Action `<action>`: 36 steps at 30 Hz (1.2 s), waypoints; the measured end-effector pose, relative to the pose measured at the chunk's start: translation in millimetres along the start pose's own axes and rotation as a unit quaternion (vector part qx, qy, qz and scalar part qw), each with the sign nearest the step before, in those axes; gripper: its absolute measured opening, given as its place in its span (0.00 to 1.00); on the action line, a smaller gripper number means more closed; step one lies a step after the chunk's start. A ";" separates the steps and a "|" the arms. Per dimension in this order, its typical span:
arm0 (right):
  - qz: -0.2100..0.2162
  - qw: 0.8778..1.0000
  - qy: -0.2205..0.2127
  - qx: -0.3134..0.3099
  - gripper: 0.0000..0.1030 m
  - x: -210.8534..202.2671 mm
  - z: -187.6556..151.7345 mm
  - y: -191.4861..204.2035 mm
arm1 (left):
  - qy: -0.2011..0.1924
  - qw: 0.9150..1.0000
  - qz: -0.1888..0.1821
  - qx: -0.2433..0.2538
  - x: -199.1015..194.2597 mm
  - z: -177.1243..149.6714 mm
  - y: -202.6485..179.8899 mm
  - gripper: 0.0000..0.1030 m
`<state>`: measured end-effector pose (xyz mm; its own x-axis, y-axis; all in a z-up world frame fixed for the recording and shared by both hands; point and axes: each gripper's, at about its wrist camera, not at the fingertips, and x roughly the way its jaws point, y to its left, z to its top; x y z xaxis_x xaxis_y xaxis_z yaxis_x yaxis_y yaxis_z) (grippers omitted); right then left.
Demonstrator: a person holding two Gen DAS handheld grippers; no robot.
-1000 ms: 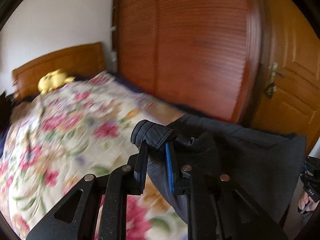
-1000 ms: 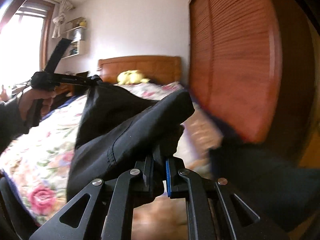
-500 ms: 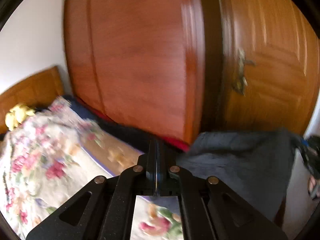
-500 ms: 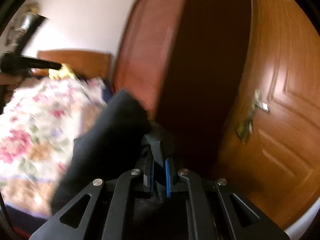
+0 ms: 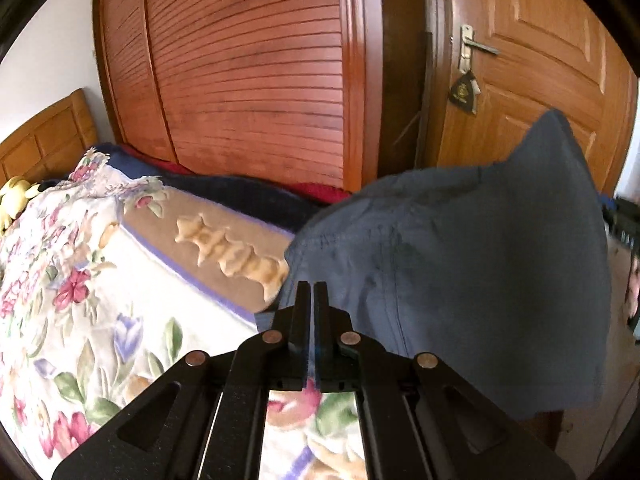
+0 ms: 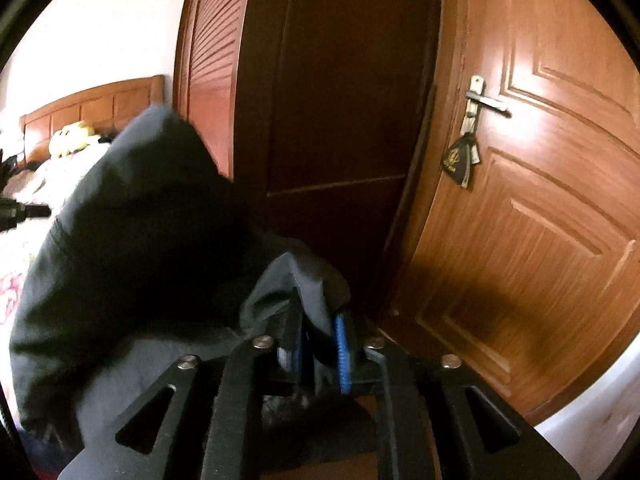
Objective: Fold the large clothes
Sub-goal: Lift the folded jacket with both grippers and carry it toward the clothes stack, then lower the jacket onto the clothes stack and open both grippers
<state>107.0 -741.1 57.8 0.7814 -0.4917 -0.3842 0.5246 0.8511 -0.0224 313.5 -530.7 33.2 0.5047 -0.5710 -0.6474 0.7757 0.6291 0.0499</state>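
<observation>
In the left wrist view, the left hand-held gripper [image 5: 310, 286] is seen pressed together with nothing between its fingers, poised just above the floral bedspread [image 5: 80, 300] near the bed's foot corner. Just beyond its tips and to their right, the dark blue garment [image 5: 460, 272] is draped over that corner of the bed, one peak of the cloth raised toward the door side. In the right wrist view, the right hand-held gripper [image 6: 316, 340] is shown with a fold of the same dark garment [image 6: 132, 248] lying between its blue pads [image 6: 342, 354]; its jaws have just been opening, and a small gap is seen around the cloth, so whether the pads press on it cannot be told. The bulk of the garment is heaped to the left of that gripper. Farther back, a yellow plush toy [image 5: 14, 200] is seen at the head end of the bed, against the wooden headboard [image 5: 44, 140]. Behind the bed's far edge a slatted wardrobe [image 5: 248, 72] is seen, and beside it a panelled door [image 5: 532, 60] with a metal handle [image 5: 474, 46] from which a dark tag [image 5: 464, 94] is hung.
</observation>
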 end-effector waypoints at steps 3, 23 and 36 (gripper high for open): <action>0.001 1.000 -0.022 0.004 0.45 -15.8 12.6 7.0 | 0.003 1.000 -0.007 0.020 1.1 -10.8 -4.7 0.02; 0.030 0.999 -0.030 -0.013 0.90 -33.5 63.0 83.4 | 0.009 0.999 -0.041 -0.021 -18.6 -69.6 33.5 0.16; 0.075 0.994 -0.049 -0.070 0.90 -83.5 22.8 184.6 | 0.000 0.997 0.005 -0.075 -95.6 -174.5 102.9 0.28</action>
<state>146.3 -547.1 106.8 0.8795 -0.3677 -0.3021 0.3533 0.9298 -0.1032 279.0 -319.4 -32.4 0.5132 -0.5642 -0.6468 0.7051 0.7068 -0.0571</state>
